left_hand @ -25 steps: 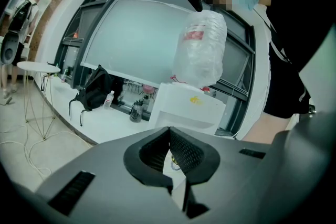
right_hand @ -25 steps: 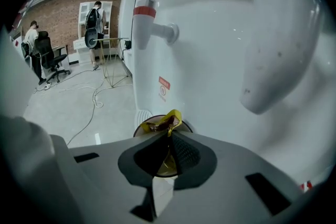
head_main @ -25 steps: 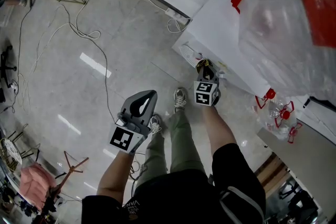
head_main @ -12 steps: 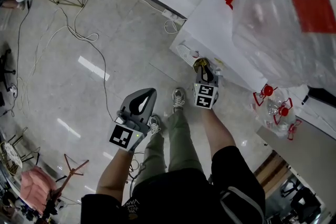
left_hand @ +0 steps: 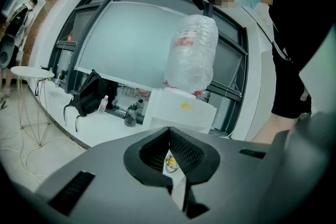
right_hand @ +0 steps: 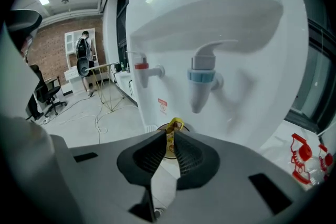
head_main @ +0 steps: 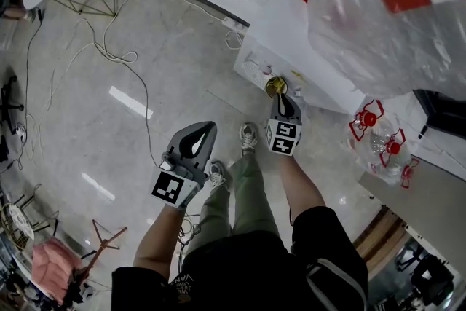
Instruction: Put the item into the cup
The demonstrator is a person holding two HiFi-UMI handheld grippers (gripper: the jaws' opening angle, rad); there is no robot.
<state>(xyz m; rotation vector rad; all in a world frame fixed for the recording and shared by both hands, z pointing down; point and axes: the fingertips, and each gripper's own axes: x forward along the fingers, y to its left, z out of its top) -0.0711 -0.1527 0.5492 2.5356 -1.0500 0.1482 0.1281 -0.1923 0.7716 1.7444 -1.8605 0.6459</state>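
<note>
The person stands on the glossy floor facing a white water dispenser, one hand-held gripper in each hand. The right hand-held gripper is pushed in low under the taps, below the blue tap and right of the red tap. Its jaws are pinched shut on a thin yellow item, whose looped top pokes out just past the tips. Right behind that sits the cup, on the dispenser's ledge, with its round mouth facing up. The item hangs at the cup's mouth, though I can't tell whether its end is inside the rim or just above it. The left hand-held gripper is held back over the floor, well apart from the dispenser, with its jaws closed tip to tip and nothing between them. A large bottle wrapped in clear plastic sits on top of the dispenser, and loose white cables trail across the floor.
</note>
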